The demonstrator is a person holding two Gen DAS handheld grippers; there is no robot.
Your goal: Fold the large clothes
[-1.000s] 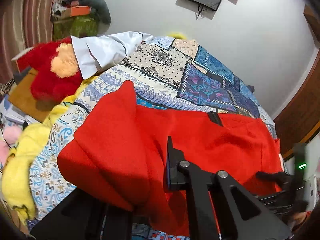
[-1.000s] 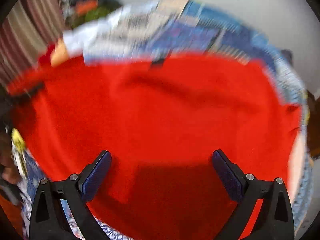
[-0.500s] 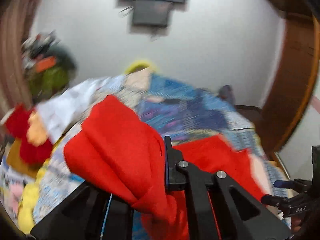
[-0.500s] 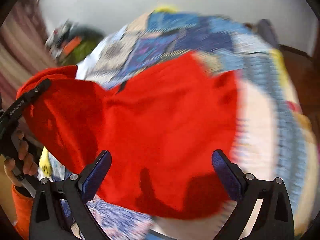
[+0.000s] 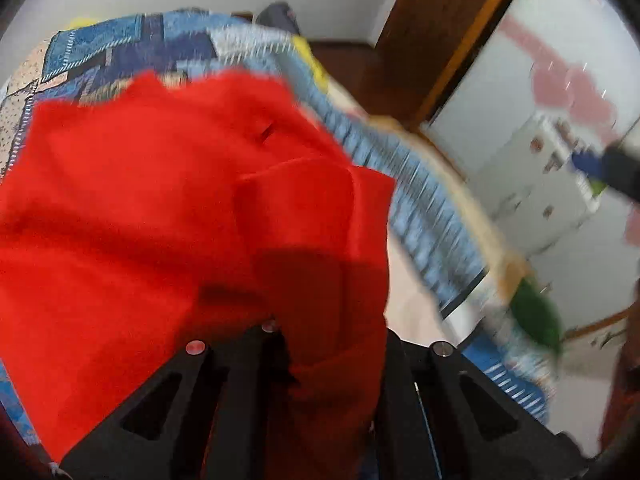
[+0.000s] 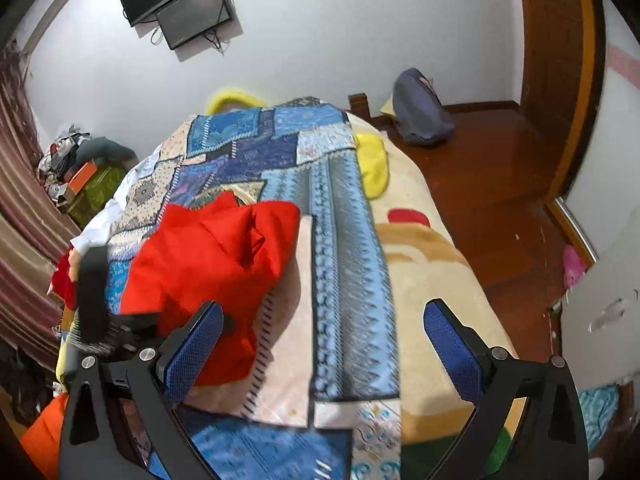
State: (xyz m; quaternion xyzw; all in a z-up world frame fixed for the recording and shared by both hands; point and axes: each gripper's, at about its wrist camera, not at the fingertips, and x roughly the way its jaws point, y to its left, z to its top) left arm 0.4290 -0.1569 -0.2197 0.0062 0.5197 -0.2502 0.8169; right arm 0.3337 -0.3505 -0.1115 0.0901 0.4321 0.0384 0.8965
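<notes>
A bedroom with white walls: a bed (image 6: 424, 240) covered by a blue patchwork bedspread (image 6: 340, 240) takes up the middle, with a cream blanket along its right edge and a polished wooden floor (image 6: 500, 184) beyond it. A dark screen (image 6: 188, 8) is mounted high on the wall, striped curtains (image 6: 24, 208) hang at the left, and a grey-blue bag (image 6: 420, 112) sits on the floor near the head of the bed.

The red garment (image 6: 212, 264) lies bunched on the left part of the bedspread — doubled over on itself, with one corner lifted off the bed. That corner runs down into the left gripper (image 5: 332, 344), whose jaws are clenched on the red cloth; in the left wrist view the fabric fills most of the picture and drapes over the black fingers. From the right wrist view this gripper shows as a dark shape at the garment's left edge.

The right gripper (image 6: 324, 344) is above the near end of the bed, its blue-padded fingers (image 6: 452, 352) spread wide with nothing between them — clear of the garment, which lies to its left.
</notes>
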